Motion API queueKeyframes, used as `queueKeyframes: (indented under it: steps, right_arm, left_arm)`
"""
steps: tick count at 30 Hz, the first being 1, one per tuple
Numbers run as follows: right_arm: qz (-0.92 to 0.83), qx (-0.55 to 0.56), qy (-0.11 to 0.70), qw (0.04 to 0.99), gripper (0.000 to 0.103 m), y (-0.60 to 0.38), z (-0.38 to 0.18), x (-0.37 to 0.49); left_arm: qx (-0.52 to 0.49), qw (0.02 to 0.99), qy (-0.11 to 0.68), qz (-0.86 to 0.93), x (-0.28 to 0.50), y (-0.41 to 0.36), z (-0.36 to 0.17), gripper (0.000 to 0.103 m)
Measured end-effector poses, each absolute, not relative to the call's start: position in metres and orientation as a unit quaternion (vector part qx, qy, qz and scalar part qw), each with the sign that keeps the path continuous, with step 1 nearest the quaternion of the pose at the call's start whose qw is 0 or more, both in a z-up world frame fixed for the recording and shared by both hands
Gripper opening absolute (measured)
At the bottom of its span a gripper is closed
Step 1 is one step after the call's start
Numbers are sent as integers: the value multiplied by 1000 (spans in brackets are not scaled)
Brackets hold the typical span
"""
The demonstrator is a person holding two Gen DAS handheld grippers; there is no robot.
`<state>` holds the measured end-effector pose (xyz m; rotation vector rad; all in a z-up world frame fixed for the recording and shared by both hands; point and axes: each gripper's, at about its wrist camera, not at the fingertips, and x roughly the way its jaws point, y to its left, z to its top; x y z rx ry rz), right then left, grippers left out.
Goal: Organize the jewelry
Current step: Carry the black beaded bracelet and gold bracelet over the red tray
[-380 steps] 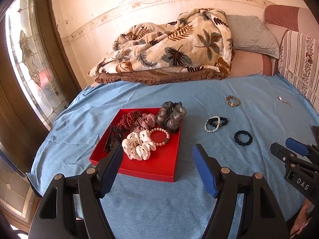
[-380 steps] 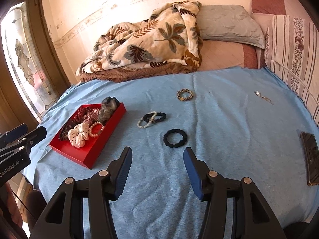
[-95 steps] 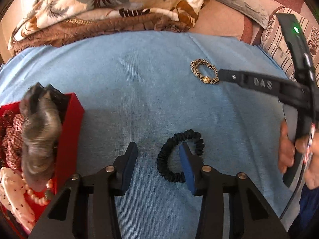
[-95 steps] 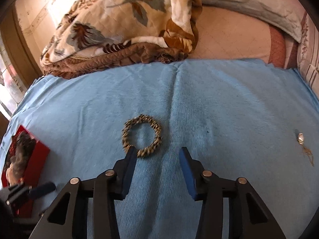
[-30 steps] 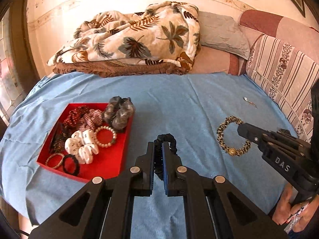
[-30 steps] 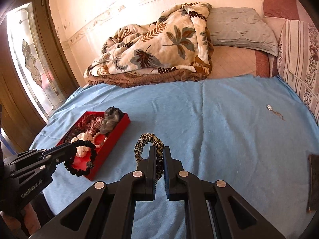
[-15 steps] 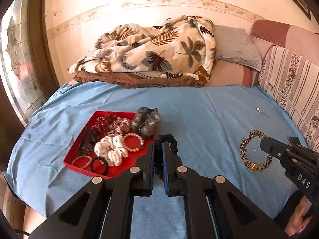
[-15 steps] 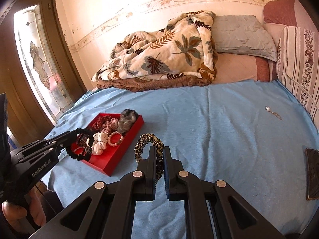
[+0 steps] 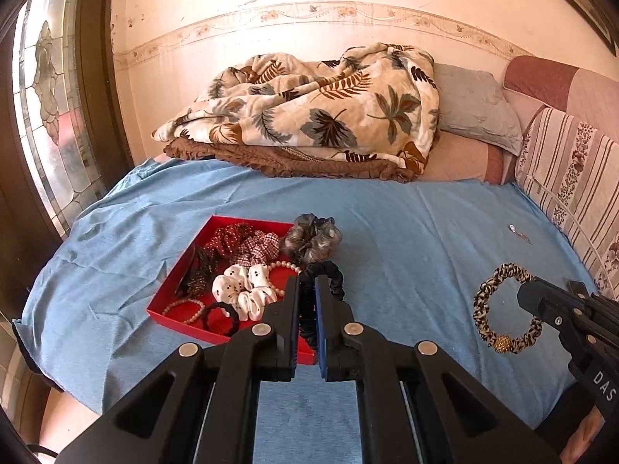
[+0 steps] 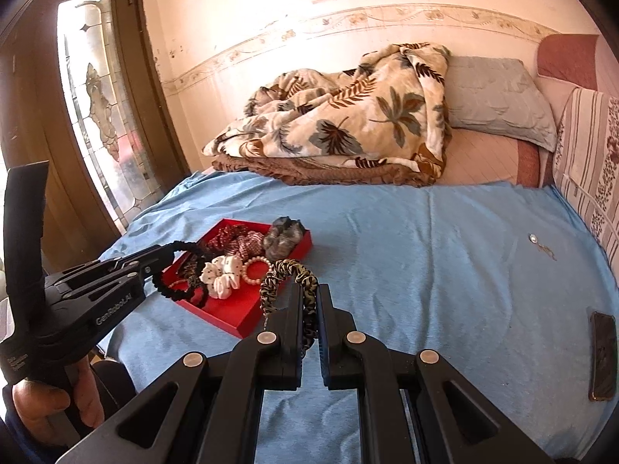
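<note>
My left gripper (image 9: pixel 307 282) is shut on a black scrunchie (image 9: pixel 329 276) and holds it above the near right corner of the red tray (image 9: pixel 174 319); the scrunchie also shows in the right wrist view (image 10: pixel 174 270). My right gripper (image 10: pixel 308 290) is shut on a leopard-print scrunchie (image 10: pixel 278 274), held above the blue bedsheet just right of the tray (image 10: pixel 247 323); it also shows in the left wrist view (image 9: pixel 503 309). The tray holds several scrunchies and bead bracelets.
A small silver pendant (image 10: pixel 536 239) lies on the blue sheet at the right. A phone (image 10: pixel 603 355) lies near the right edge. A leaf-print blanket (image 9: pixel 309 116) and pillows are heaped at the back. A glass door (image 10: pixel 100 116) stands left.
Both grippers, shut on their scrunchies, have drawn back and swung left toward the tray. The tray now lies nearer the middle of both views.
</note>
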<state>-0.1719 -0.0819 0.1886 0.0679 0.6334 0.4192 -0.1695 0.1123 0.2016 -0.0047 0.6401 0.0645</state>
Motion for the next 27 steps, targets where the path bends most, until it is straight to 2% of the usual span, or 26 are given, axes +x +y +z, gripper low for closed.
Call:
queueKeyframes:
  steps: [27]
  right_arm:
    - [256, 31, 288, 922, 8, -57, 203, -176]
  left_arm:
    - [12, 951, 299, 71, -180, 121, 217, 7]
